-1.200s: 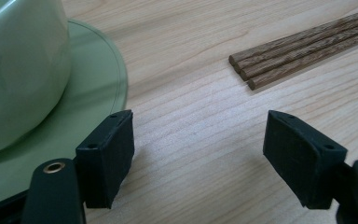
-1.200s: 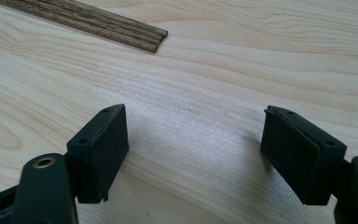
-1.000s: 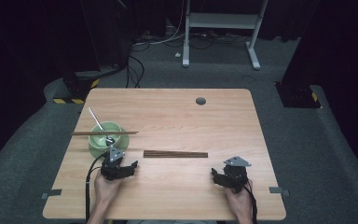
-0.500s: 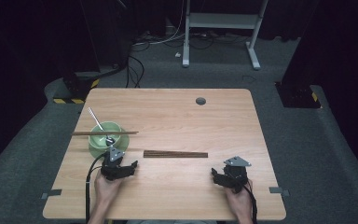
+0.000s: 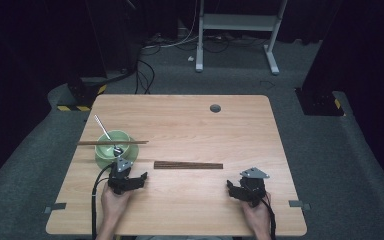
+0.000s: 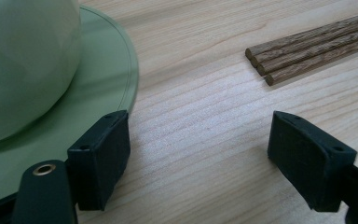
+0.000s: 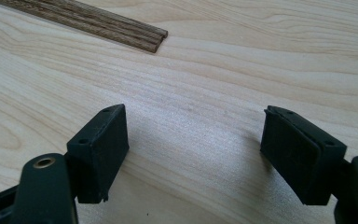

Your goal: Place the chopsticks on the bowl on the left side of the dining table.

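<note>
Chopsticks bundled between both grippers, four ends seen from left gripper, jaws wide, empty.

— Where do you see from?

— One camera hangs high over my side of the counter, facing forward and down, far enough to take in the whole top and the floor beyond. Two more ride on my grippers, low and very close to the wood, looking along my jaws.

— What do they share?

— The wooden sticks mid-counter: my left gripper view has their end at upper right, my right gripper view at upper left. The green bowl shows from above and in my left gripper view.
</note>
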A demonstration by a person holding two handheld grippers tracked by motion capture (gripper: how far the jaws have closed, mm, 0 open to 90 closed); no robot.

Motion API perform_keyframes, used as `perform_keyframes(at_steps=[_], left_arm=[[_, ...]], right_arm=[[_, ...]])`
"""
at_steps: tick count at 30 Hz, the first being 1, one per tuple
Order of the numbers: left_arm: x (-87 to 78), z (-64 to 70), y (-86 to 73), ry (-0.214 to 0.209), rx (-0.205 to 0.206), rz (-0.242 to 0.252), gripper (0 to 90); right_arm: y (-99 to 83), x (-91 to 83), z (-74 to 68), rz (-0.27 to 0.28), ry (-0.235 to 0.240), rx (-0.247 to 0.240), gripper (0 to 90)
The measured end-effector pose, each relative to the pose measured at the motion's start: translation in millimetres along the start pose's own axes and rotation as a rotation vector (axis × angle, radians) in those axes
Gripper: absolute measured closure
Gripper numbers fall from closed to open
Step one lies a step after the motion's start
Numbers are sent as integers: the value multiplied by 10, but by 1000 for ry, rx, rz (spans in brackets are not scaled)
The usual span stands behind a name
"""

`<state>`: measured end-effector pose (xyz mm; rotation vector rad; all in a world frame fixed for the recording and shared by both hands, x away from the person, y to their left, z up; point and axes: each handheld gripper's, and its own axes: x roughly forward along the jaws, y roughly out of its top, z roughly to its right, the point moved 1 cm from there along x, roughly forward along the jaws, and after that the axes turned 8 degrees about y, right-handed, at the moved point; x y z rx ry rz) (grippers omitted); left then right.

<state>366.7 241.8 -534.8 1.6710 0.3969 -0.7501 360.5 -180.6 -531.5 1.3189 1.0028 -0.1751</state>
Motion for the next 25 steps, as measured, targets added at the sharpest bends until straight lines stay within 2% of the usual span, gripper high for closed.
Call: perform_keyframes(at_steps=[25], left_arm=[[-8, 6, -6, 10, -8, -1, 210]], right_arm=[[1, 3, 1, 0, -2, 1, 222]])
